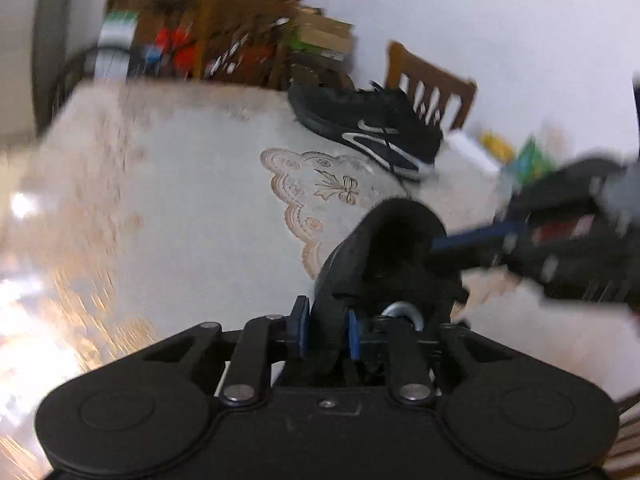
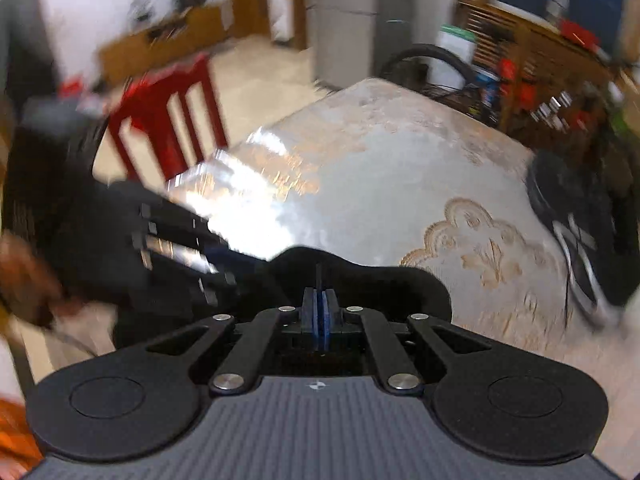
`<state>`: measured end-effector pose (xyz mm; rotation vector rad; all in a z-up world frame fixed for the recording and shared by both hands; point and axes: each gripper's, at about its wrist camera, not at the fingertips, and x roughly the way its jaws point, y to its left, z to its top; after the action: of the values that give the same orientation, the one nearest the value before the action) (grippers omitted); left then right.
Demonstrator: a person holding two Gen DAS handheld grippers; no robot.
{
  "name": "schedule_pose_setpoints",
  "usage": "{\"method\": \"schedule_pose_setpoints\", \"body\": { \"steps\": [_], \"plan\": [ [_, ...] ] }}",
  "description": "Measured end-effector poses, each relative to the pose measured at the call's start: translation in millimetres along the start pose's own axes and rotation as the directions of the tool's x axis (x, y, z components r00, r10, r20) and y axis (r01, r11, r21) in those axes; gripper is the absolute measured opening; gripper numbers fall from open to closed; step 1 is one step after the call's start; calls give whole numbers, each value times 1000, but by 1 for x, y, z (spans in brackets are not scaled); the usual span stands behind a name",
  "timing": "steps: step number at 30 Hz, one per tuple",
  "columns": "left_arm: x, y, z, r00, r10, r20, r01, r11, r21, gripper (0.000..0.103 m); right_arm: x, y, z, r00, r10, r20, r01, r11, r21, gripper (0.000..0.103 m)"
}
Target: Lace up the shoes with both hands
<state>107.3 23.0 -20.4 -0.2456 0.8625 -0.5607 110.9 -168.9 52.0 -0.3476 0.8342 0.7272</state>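
Indoors, patterned tablecloth (image 1: 192, 184), wooden chair (image 1: 430, 80)

Pale tablecloth (image 1: 192, 168) with a tan scalloped embroidery patch (image 1: 320, 188) (little bow stitched in the middle) covers the table. Far side there's a brown wooden chair (image 1: 432, 80) against the white wall, and a cluttered wooden shelf (image 1: 208, 28) far left. Red chair (image 2: 168, 112) sits beside the table's left edge.

A home dining room: patterned tablecloth (image 1: 200, 184), wooden chair (image 1: 432, 84), cluttered wooden shelves (image 1: 208, 40), refrigerator (image 2: 348, 24).
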Motion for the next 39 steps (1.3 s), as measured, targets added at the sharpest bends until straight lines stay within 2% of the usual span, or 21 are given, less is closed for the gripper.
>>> {"method": "schedule_pose_setpoints", "body": {
  "steps": [1, 2, 3, 5, 8, 10, 15, 24, 28, 39],
  "plan": [
    [0, 14, 1, 999, -49, 2, 49, 994, -100, 17, 3, 3, 2, 1000, 0, -22, -1, 998, -59, 3],
    [-1, 29, -1, 995, -95, 13, 96, 974, -205, 17, 9, 4, 5, 999, 6, -47, -11, 994, -108, 3],
    [0, 45, -5, 990, -136, 28, 138, 941, -310, 17, 12, 5, 8, 998, 15, -63, -24, 989, -146, 3],
    [4, 63, -11, 983, -174, 63, 185, 886, -426, 19, 18, 3, 15, 995, 44, -92, -59, 984, -167, 4],
    [7, 76, -15, 976, -202, 87, 217, 831, -512, 21, 28, -10, 32, 978, 134, -162, -150, 984, -93, 4],
    [9, 82, -14, 972, -216, 91, 230, 802, -552, 23, 35, -22, 43, 954, 208, -216, -218, 976, -21, 4],
    [5, 76, -13, 975, -207, 84, 220, 821, -527, 24, 43, -39, 61, 902, 324, -286, -308, 946, 98, 4],
    [6, 69, -15, 974, -212, 80, 223, 828, -515, 24, 47, -40, 55, 875, 316, -368, -300, 948, 102, 4],
    [8, 67, -15, 974, -214, 77, 223, 833, -506, 24, 41, -42, 52, 878, 328, -349, -308, 945, 112, 4],
    [8, 68, -14, 973, -221, 67, 225, 845, -484, 25, 34, -43, 52, 904, 308, -296, -289, 951, 107, 4]
  ]
}}
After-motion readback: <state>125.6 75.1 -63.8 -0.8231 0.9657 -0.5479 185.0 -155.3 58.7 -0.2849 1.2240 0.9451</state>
